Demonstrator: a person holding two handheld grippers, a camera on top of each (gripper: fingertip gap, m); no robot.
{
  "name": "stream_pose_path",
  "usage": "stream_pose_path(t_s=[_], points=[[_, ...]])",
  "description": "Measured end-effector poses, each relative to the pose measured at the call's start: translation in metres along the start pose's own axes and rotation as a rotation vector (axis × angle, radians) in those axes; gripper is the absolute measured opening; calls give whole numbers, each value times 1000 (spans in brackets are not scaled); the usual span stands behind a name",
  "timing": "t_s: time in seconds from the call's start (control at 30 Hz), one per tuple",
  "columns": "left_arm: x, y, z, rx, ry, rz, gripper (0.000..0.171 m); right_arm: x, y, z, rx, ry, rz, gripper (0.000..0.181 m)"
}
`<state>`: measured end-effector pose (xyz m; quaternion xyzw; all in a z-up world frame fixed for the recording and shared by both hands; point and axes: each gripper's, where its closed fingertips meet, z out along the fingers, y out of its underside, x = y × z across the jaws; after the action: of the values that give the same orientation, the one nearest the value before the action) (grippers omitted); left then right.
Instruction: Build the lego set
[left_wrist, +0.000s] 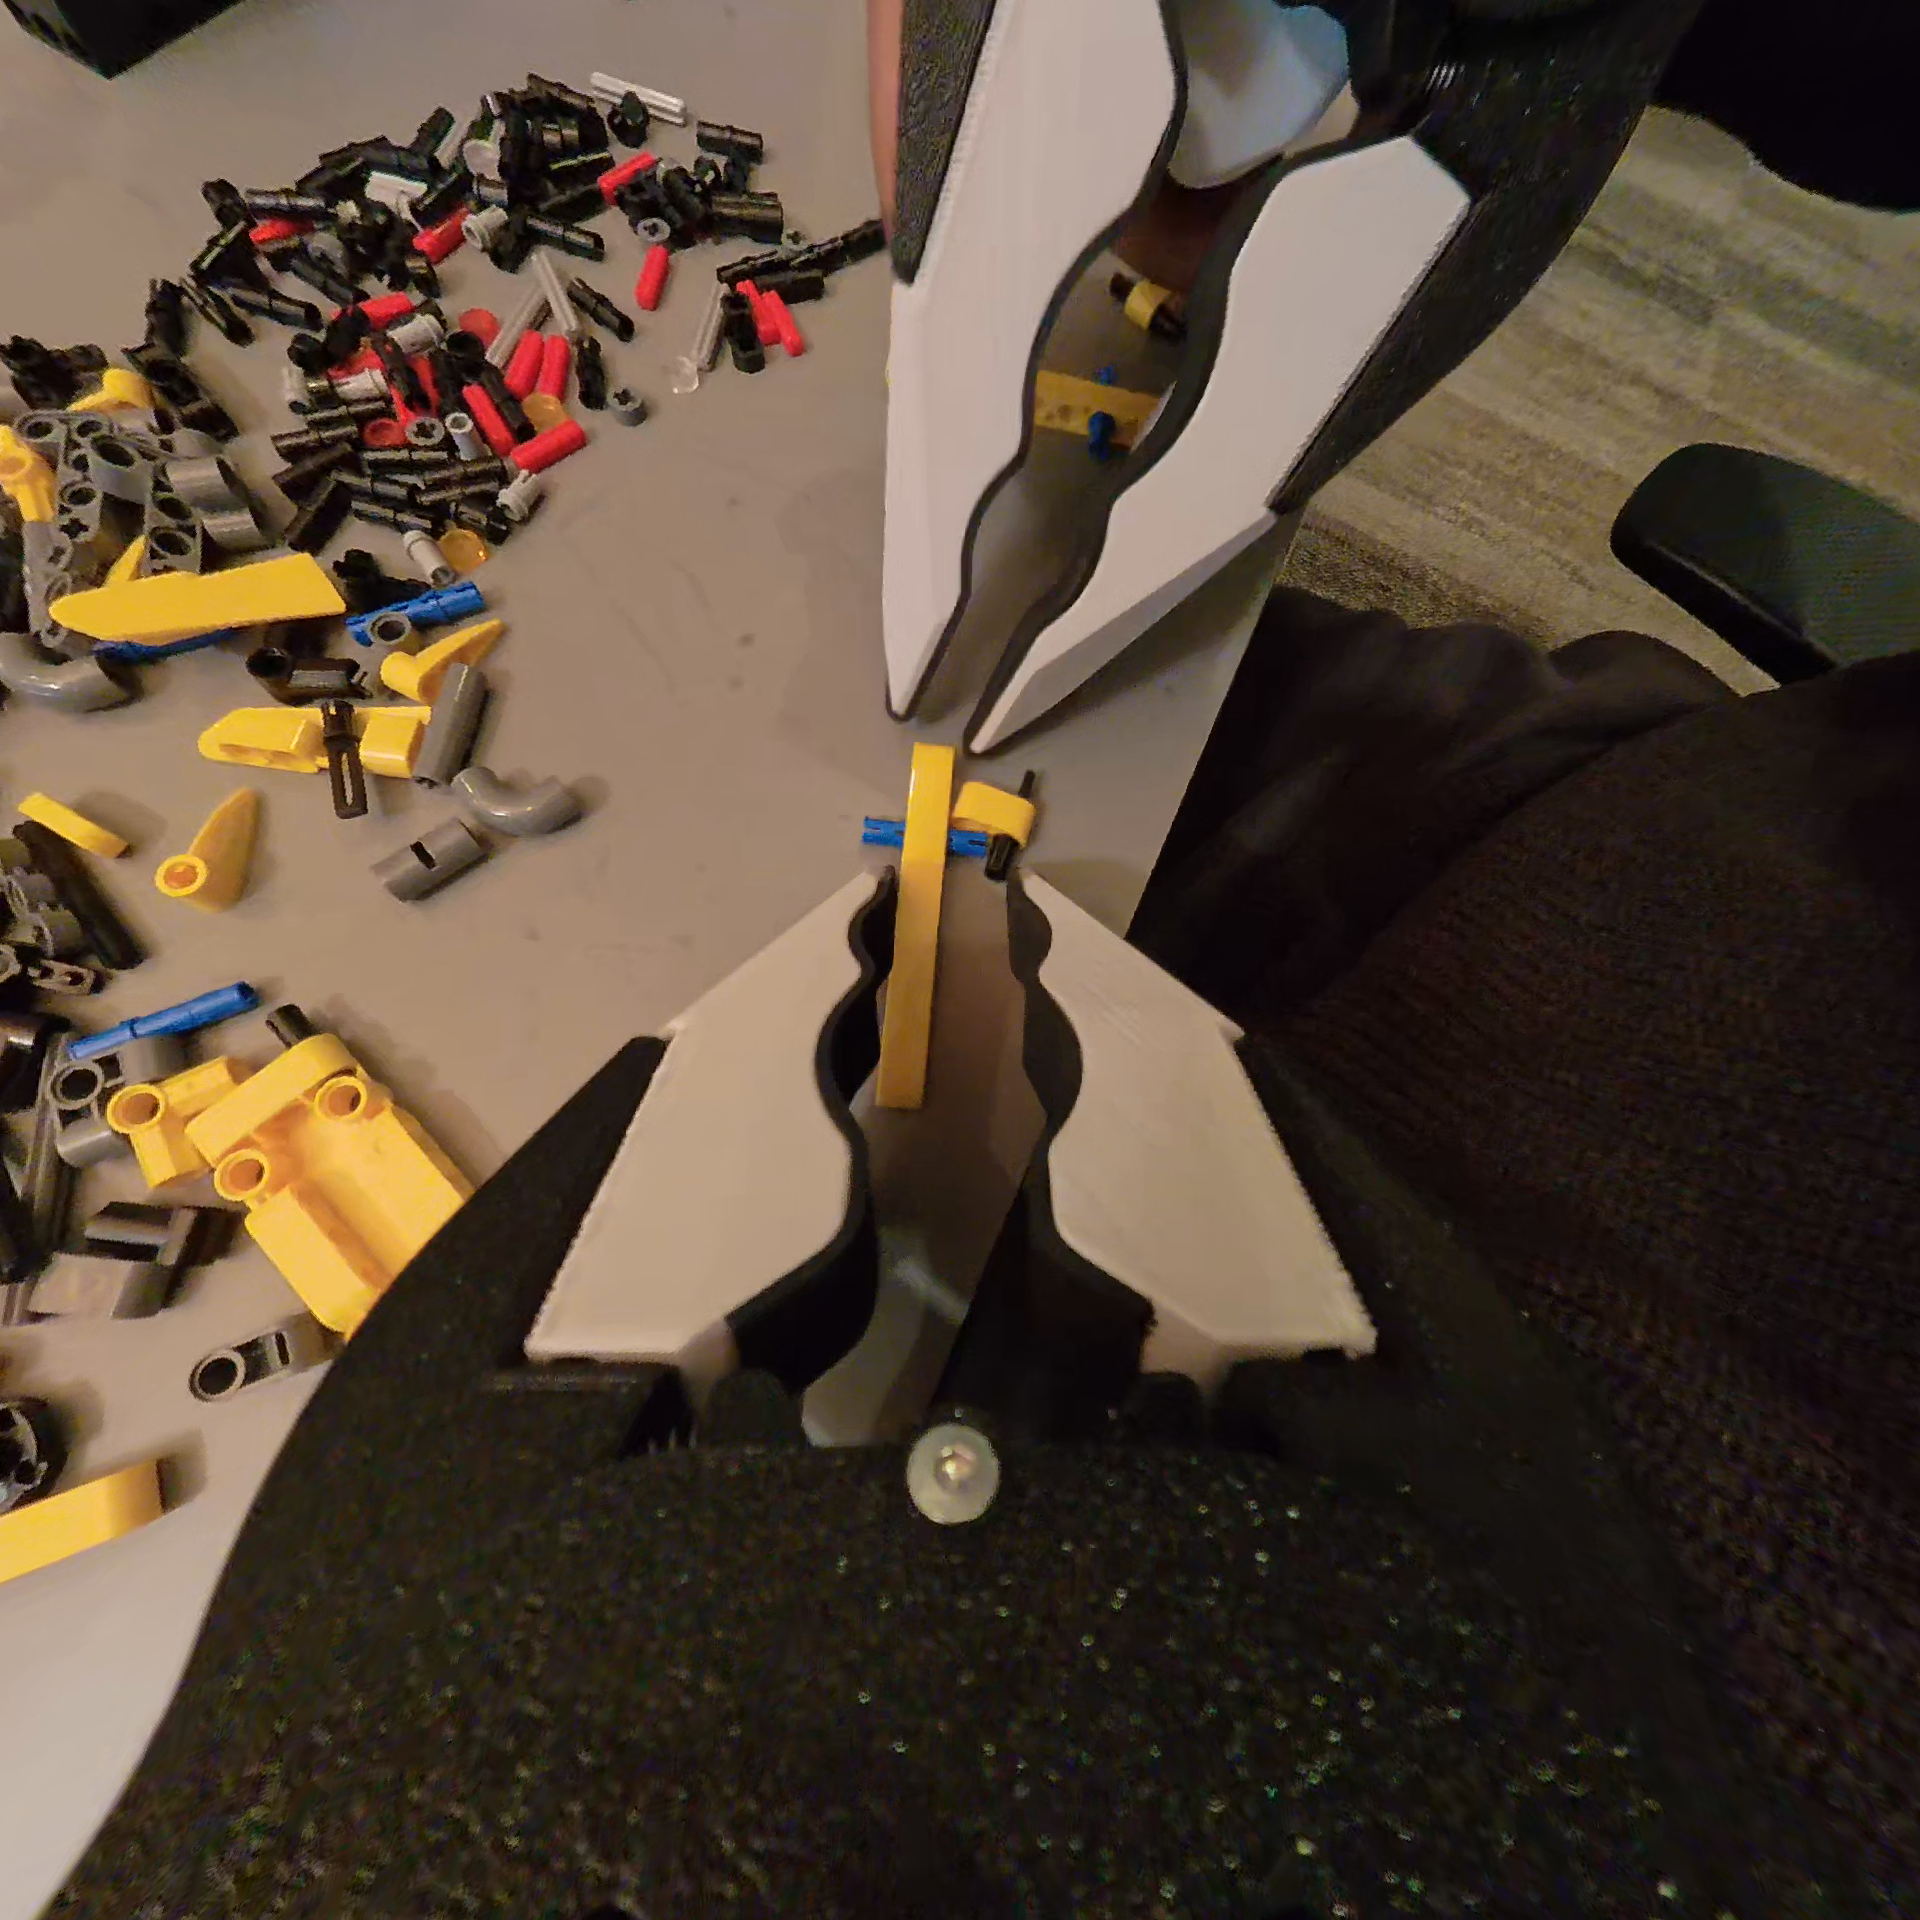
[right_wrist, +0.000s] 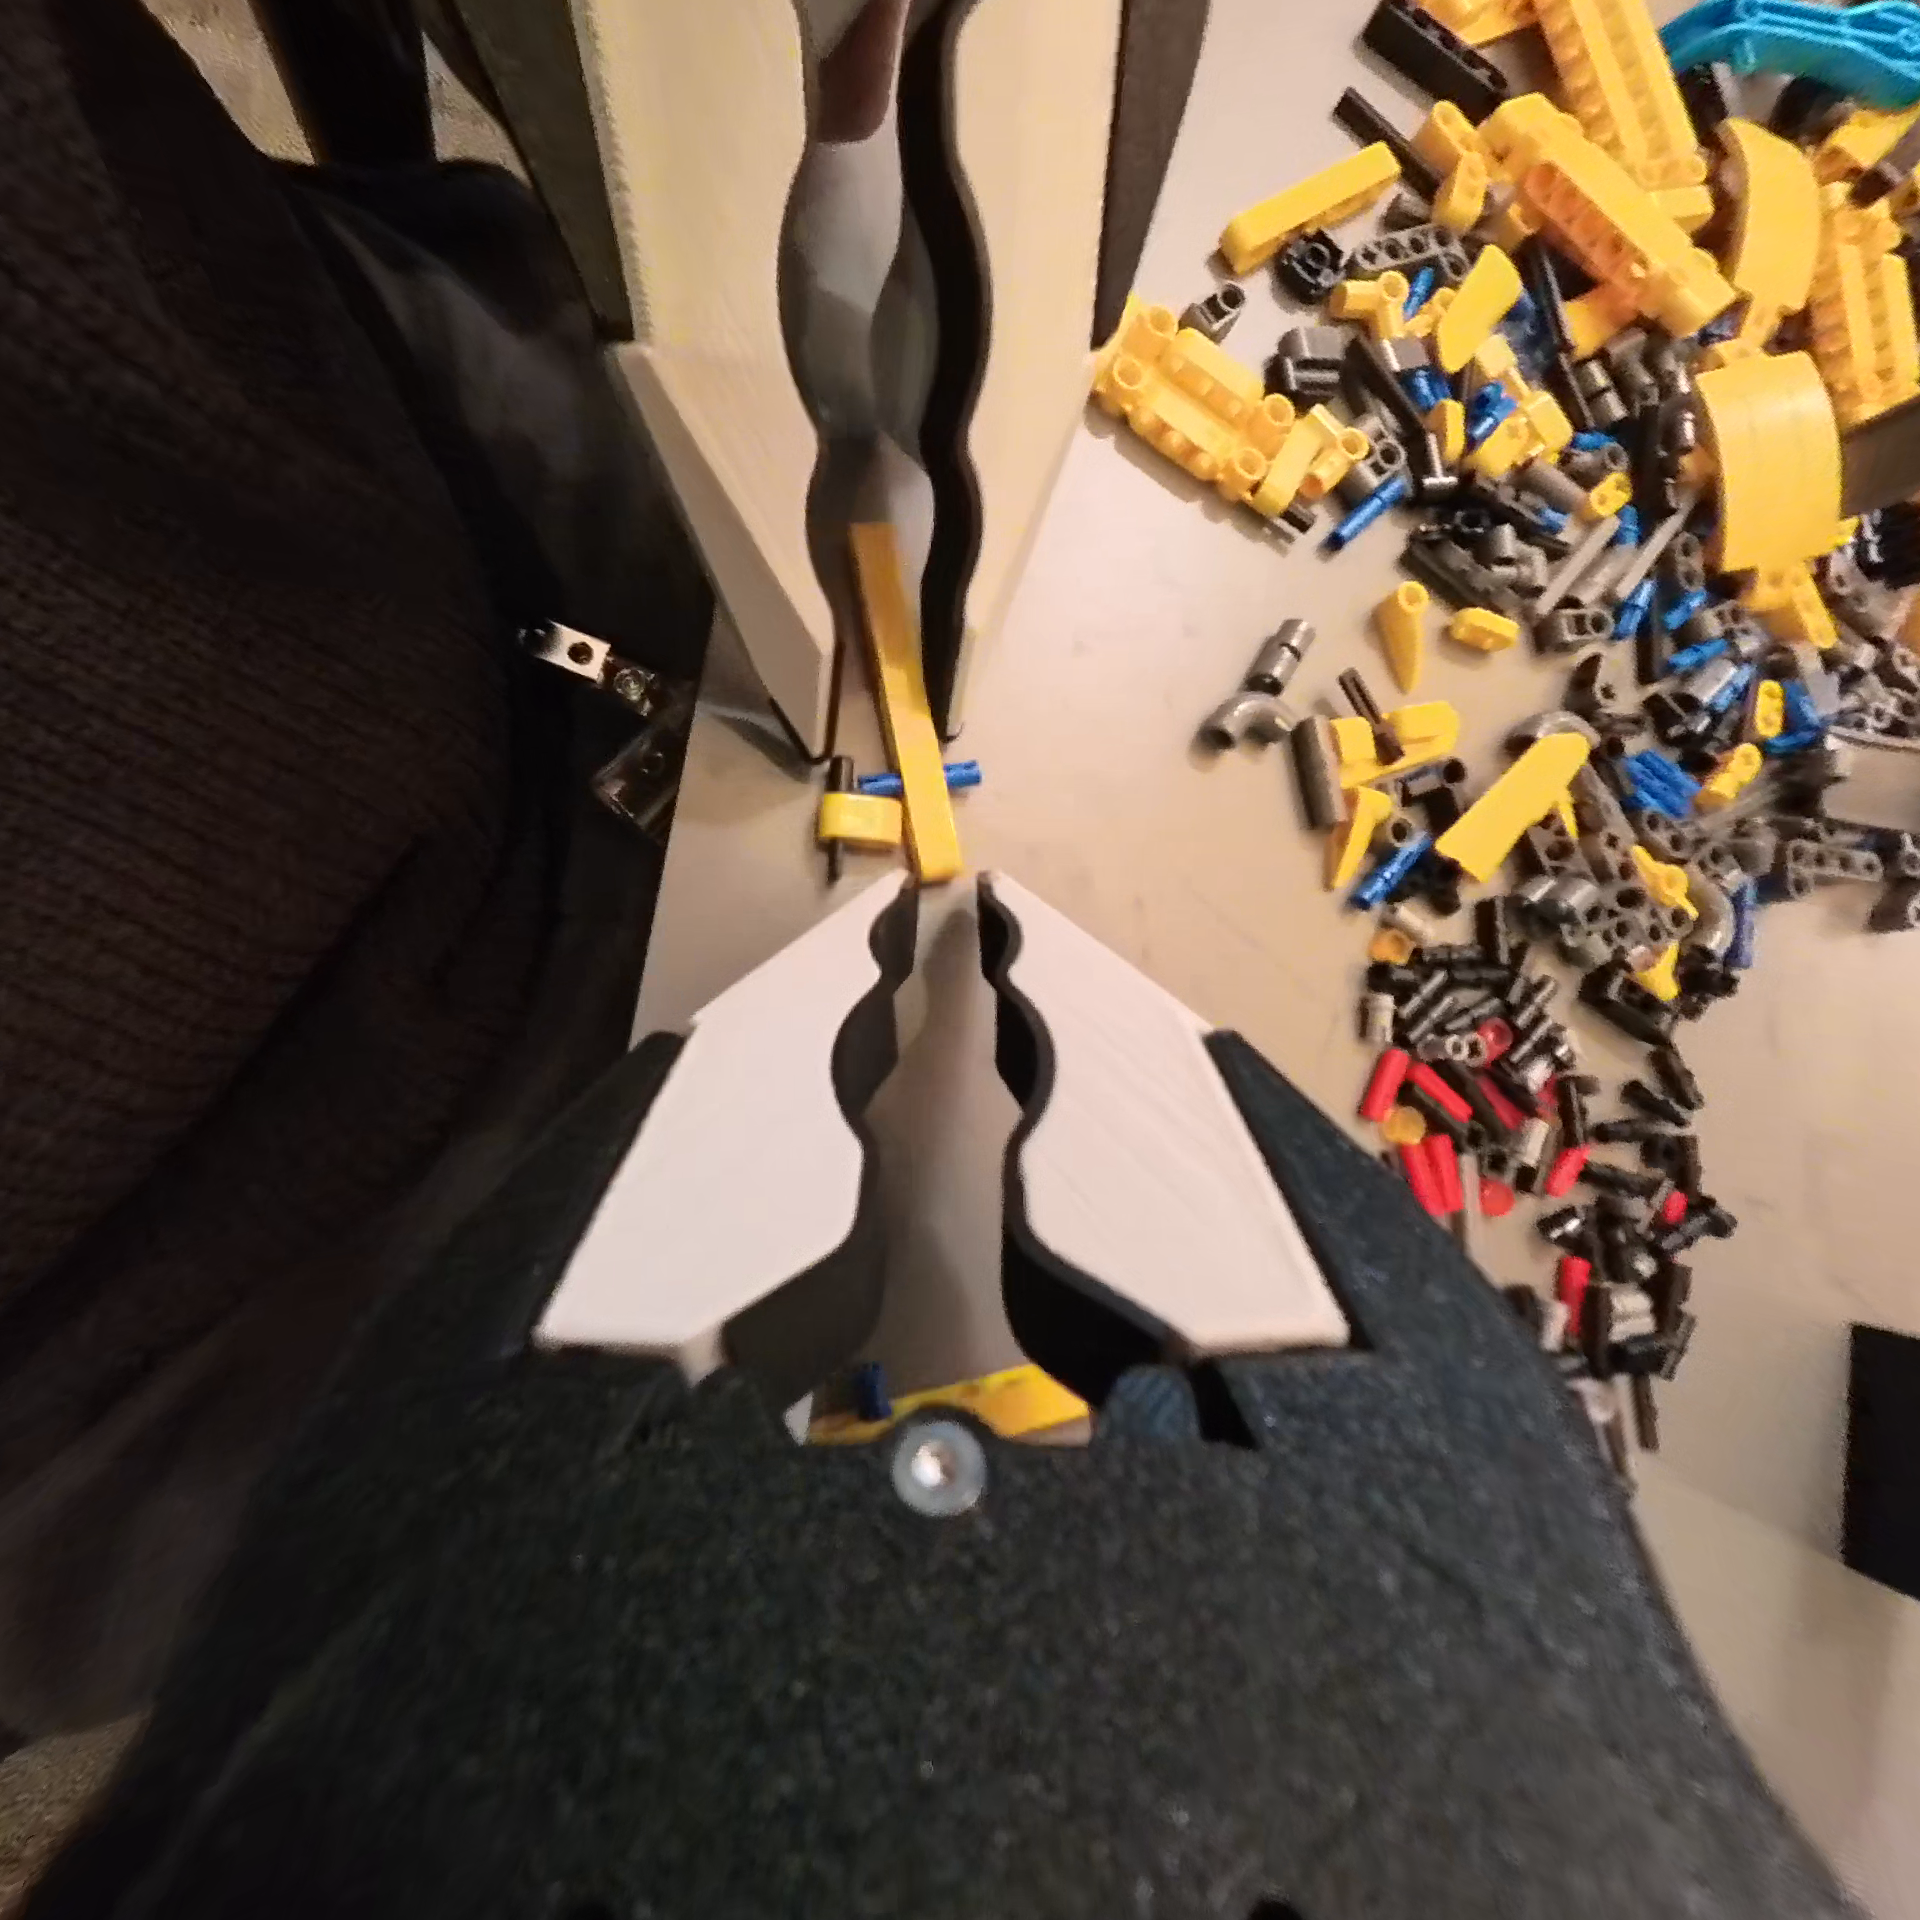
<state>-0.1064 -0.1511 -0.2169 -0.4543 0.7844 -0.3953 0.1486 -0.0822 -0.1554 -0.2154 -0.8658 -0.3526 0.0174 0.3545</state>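
A long yellow beam (left_wrist: 914, 935) stands edge-up between the left claw's (left_wrist: 951, 883) fingers — a blue pin (left_wrist: 881, 830) through it, a short yellow connector (left_wrist: 994, 814) alongside.

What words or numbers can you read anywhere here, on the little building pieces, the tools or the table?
None: no word, number, brand or sign can be read in either view.
The yellow beam in the left tool, the right tool, the loose building pieces and the grey table show no writing.
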Motion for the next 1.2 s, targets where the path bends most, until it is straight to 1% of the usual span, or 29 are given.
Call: stream_pose_path(t_s=[0.17,0.27,0.3,0.37,0.4,0.6,0.73,0.83,0.9,1.0,1.1,1.2], points=[[0,2,-3,-6,-3,-21,21,-10,-1,-8,63,-41,107,12],[-1,4,-5,-12,-9,-30,20,-17,-3,-7,81,-63,140,18],[-3,4,-5,-12,-17,-36,18,-18,-4,-5,81,-65,143,20],[-7,4,-6,-18,-44,-51,8,-19,-3,-1,71,-53,139,21],[-7,4,-6,-21,-50,-56,8,-18,-4,1,69,-44,143,21],[-7,3,-4,-26,-97,-74,7,-17,-4,2,54,46,218,12],[-9,0,-1,-14,-140,-114,7,-19,-4,3,46,136,324,5],[-10,-1,0,-17,-188,-95,7,-17,-6,4,43,224,465,5],[-11,-1,0,-26,-212,-64,7,-16,-6,5,42,270,516,5],[-12,-1,1,-22,-213,-74,7,-15,-8,6,55,314,599,6],[-12,0,0,-13,-204,-82,8,-15,-10,7,75,338,658,6],[-10,0,-1,-8,-172,-96,9,-16,-10,7,77,339,655,10]])
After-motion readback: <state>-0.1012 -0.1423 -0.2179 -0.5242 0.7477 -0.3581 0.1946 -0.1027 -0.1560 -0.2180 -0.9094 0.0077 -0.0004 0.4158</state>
